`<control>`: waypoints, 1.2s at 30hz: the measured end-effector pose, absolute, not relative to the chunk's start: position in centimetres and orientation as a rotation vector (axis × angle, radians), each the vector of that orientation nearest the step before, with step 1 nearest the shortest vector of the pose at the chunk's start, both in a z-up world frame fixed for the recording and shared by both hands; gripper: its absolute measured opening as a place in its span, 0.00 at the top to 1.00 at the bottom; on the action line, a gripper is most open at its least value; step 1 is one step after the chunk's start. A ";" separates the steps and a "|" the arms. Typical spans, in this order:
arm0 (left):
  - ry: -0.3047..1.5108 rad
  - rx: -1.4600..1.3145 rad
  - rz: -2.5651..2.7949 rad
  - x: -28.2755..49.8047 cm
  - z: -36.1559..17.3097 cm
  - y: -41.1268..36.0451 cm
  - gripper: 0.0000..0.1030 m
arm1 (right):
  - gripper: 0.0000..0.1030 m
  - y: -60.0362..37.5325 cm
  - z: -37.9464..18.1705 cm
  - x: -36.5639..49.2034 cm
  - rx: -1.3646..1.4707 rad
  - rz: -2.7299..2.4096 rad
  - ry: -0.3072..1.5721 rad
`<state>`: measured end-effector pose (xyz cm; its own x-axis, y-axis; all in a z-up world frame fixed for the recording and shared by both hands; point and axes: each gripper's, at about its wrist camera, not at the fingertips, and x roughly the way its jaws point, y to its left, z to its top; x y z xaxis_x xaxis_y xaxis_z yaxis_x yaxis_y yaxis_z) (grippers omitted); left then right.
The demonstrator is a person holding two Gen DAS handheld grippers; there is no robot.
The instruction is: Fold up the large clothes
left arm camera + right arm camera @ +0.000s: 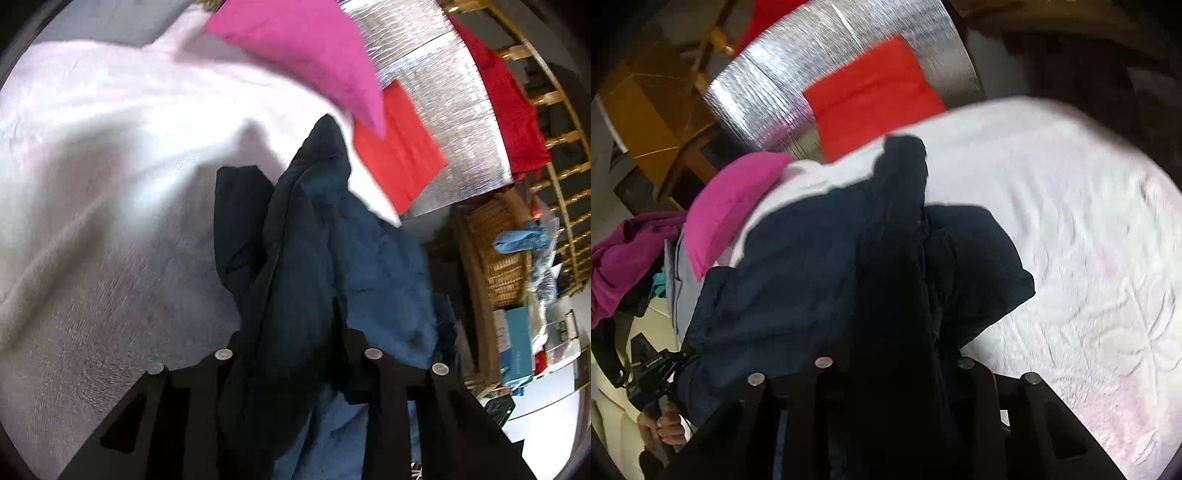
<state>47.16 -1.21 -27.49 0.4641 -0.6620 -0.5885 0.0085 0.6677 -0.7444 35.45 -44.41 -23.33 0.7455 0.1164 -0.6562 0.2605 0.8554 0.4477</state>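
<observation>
You're working in a lived-in home, in a bedroom by the look of it. A bed (1071, 229) with a white embossed spread fills both views, and a pink pillow (306, 55) and a red pillow (399, 155) lie on it. Past its edge you can see a woven wicker basket (495, 258), a wooden railing (561, 136) and loose clothes (617, 258) heaped nearby.

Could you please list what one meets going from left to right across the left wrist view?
White bedspread → dark blue garment → red cloth → wicker basket → blue box.
</observation>
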 end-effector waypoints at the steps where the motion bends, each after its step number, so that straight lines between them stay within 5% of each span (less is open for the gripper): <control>1: 0.990 -0.742 -0.473 47.0 -26.8 -1.2 0.69 | 0.71 -44.3 -22.7 35.2 0.557 -0.071 0.701; 5: 0.966 -0.673 -0.417 47.2 -26.9 -0.3 0.67 | 0.71 -44.6 -23.5 35.3 0.603 -0.045 0.619; 9: 1.078 -0.649 -0.322 48.2 -30.0 -0.6 0.40 | 0.55 -45.2 -27.0 36.0 0.640 -0.087 0.679; 13: 1.079 -0.648 -0.314 47.0 -28.5 0.4 0.38 | 0.38 -46.0 -26.7 34.7 0.740 -0.075 0.710; 19: 0.935 -0.448 -0.260 42.5 -24.4 2.0 0.32 | 0.35 -47.2 -23.0 29.5 0.698 -0.097 0.622; 20: 0.921 -0.419 -0.253 41.9 -24.0 2.5 0.30 | 0.36 -46.9 -22.4 29.0 0.692 -0.074 0.605; 22: 0.913 -0.391 -0.235 40.5 -24.1 2.8 0.30 | 0.66 -45.8 -21.5 27.9 0.642 -0.041 0.584; 23: 0.924 -0.383 -0.218 40.2 -24.5 2.8 0.30 | 0.70 -44.7 -21.0 27.7 0.591 -0.035 0.576; 30: 1.112 -0.348 -0.145 42.2 -29.1 2.3 0.25 | 0.78 -42.8 -26.9 31.8 0.598 -0.037 0.891; 36: 0.902 -0.309 -0.145 42.4 -24.2 2.5 0.26 | 0.76 -43.2 -22.5 32.0 0.581 -0.018 0.765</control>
